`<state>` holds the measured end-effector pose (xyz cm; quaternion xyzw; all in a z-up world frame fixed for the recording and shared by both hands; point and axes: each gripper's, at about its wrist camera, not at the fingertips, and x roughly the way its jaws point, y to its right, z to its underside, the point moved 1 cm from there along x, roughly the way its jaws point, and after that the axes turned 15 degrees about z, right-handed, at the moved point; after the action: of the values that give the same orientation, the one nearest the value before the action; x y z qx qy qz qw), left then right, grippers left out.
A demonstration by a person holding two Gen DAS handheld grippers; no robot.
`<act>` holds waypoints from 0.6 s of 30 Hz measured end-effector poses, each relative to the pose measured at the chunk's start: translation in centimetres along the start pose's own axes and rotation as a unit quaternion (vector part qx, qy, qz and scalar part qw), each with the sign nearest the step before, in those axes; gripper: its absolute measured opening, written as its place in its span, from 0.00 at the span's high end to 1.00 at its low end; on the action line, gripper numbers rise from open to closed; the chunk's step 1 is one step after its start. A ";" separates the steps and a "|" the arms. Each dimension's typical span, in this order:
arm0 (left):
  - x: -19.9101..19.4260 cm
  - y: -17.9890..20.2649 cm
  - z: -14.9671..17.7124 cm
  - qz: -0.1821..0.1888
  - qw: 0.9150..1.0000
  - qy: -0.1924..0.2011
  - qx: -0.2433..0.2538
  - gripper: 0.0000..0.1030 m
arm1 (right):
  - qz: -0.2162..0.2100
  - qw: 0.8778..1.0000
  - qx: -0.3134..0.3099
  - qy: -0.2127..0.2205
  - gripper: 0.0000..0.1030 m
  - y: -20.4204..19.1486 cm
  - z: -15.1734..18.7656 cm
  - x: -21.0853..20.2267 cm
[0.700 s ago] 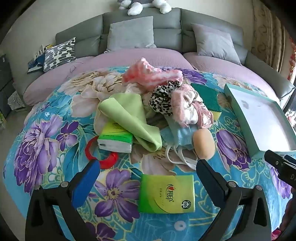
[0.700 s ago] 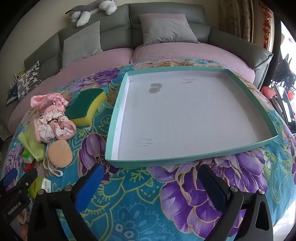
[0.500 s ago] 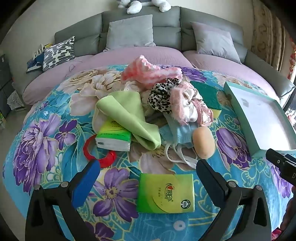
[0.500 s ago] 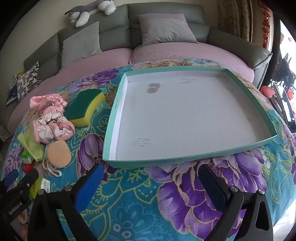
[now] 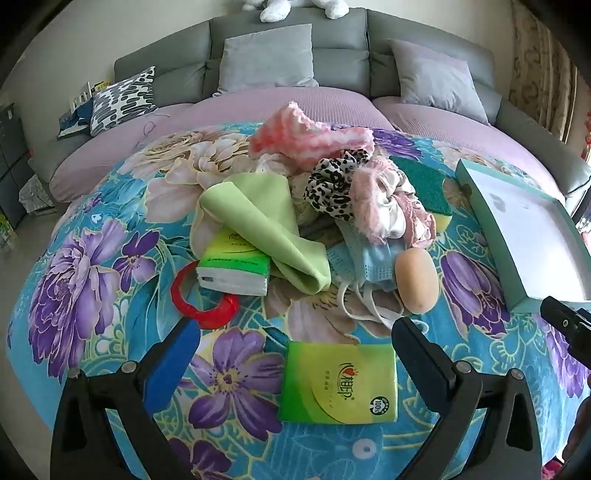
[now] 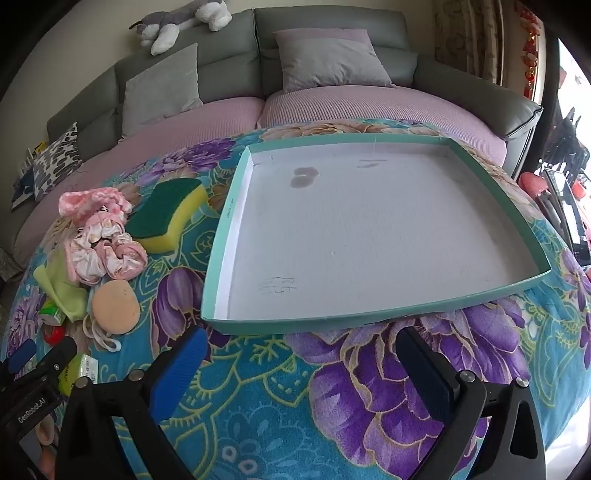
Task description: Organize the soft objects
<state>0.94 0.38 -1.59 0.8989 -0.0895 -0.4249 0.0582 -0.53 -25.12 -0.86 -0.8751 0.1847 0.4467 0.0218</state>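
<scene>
Compared with the earlier frames, both grippers are sitting a touch nearer to what lies ahead of them, and nothing on the cloth is shifting. Ahead of both, a grey sofa [image 6: 332, 33] with lilac seat covers is filling the background. Under both grippers a floral blanket [image 6: 277, 406] in blue and purple is spreading out. Straight ahead of the right gripper [image 6: 301, 363], just beyond its fingertips, a teal tray [image 6: 229, 218] with a white floor is lying with nothing in it; that gripper is hovering with its jaws wide and nothing between them. The left gripper [image 5: 295, 349] is likewise standing wide, gripping nothing, with a green tissue pack [image 5: 338, 384] lying flat between its fingers, apart from both pads. Beyond it the pile of soft things is waiting: a lime cloth [image 5: 258, 221] is draping over a second tissue pack [image 5: 232, 269], which is resting on a red ring [image 5: 199, 299] ahead to the left. Farther on, a pink knitted piece [image 5: 306, 136] is lying behind a leopard scrunchie [image 5: 332, 181] and pink scrunchies [image 5: 384, 206]. Ahead to the right, a green-and-yellow sponge [image 5: 424, 184] is touching the scrunchies, a blue face mask [image 5: 373, 258] is lying below them, and a beige puff [image 5: 417, 280] is resting on the mask's straps.
</scene>
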 end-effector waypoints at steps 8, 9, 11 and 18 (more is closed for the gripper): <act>0.1 0.0 0.0 -0.005 1.000 -0.002 0.000 0.00 | 0.001 1.000 -0.001 -0.002 0.00 0.0 0.0 0.1; 0.1 0.1 0.0 -0.005 1.000 -0.003 0.000 0.00 | 0.002 1.000 -0.001 -0.002 0.00 0.0 0.0 0.1; 0.1 0.1 0.0 -0.006 1.000 -0.003 0.002 0.00 | 0.001 1.000 -0.001 -0.002 0.00 0.0 0.0 0.0; 0.1 0.2 0.0 -0.012 1.000 -0.006 0.002 0.00 | 0.002 1.000 -0.001 -0.002 0.00 0.1 0.0 0.1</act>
<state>0.98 0.22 -1.63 0.8976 -0.0800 -0.4306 0.0505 -0.52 -25.21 -0.90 -0.8740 0.1859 0.4484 0.0208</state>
